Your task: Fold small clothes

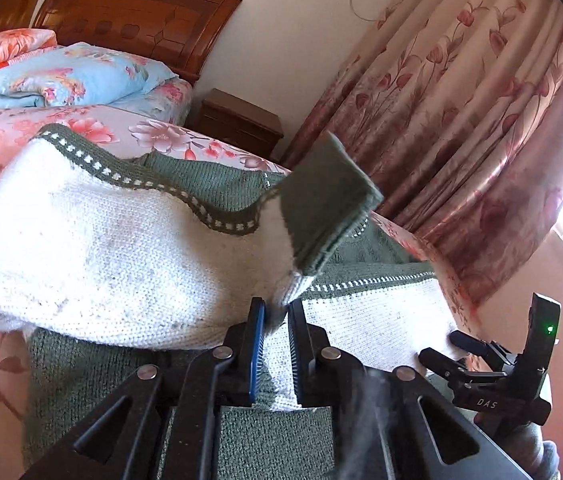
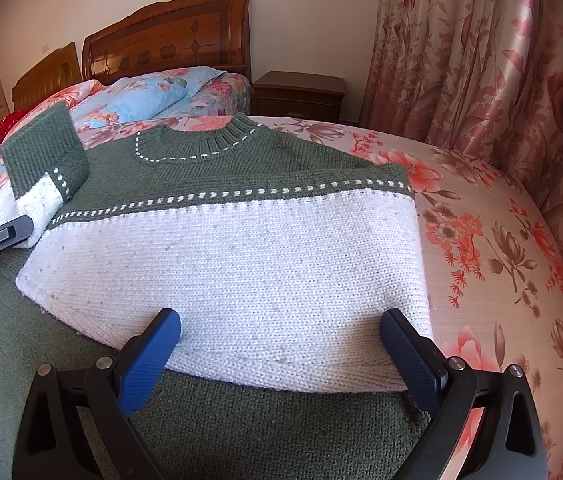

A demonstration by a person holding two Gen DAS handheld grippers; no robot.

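Note:
A small green and white knitted sweater lies on the bed, collar toward the headboard, its right side folded in. My left gripper is shut on the white part of the left sleeve and holds it raised over the body; the green cuff flops past the fingers. The raised cuff also shows at the left of the right wrist view. My right gripper is open and empty, its blue fingers spread just above the white band near the hem.
The bed sheet is pink with flowers. A blue floral quilt and a wooden headboard lie at the far end. A dark nightstand stands beside the bed. Floral curtains hang on the right.

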